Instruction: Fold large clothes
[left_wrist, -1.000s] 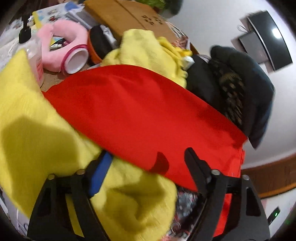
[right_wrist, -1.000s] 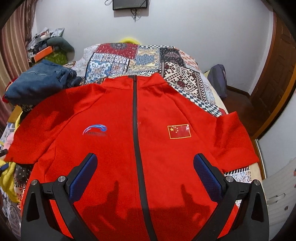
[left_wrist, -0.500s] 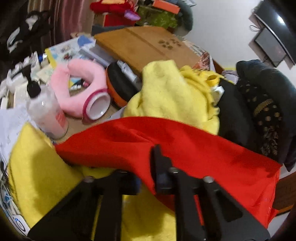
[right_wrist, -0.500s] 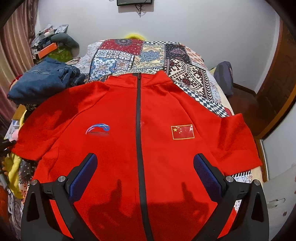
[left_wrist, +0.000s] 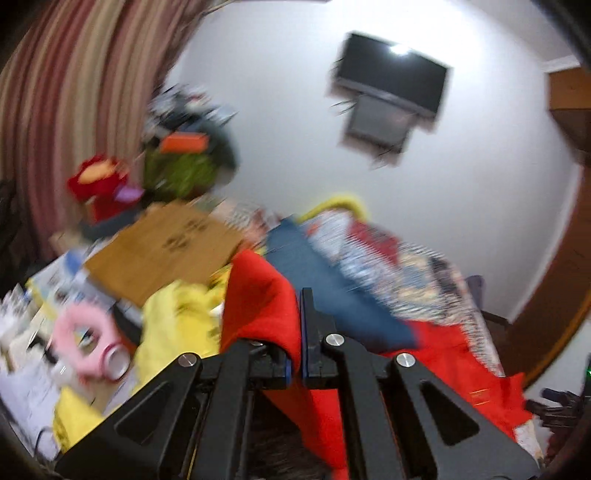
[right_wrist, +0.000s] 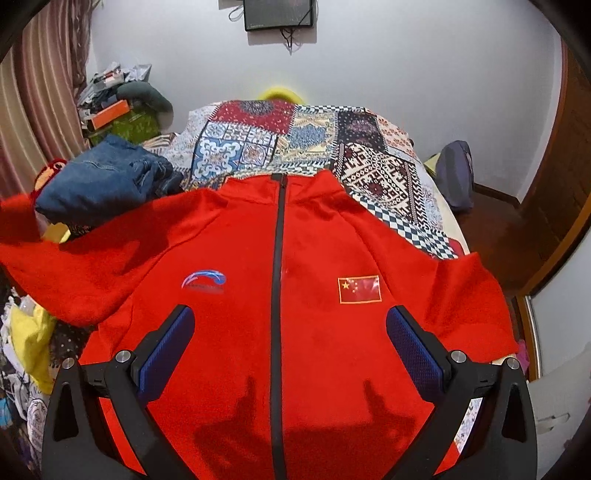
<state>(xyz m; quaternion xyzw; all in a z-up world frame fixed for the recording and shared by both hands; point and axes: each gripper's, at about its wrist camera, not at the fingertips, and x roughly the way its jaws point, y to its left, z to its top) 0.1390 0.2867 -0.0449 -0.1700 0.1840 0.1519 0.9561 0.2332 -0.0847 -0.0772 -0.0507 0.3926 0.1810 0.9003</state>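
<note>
Left gripper clamped on a fold of the red jacket's sleeve, cloth pinched between the pads and draping below. Right gripper spread wide, empty, hovering over the jacket's lower front.

Jacket lies face up, zipped, on the patchwork bedspread, sleeve lifted at the left side. Likely light, soft and limp; it should sag from any single hold. Best taken at cuff, hem or shoulder seam.

Folded jeans near the collar. Cluttered table, striped curtain, wall television.
</note>
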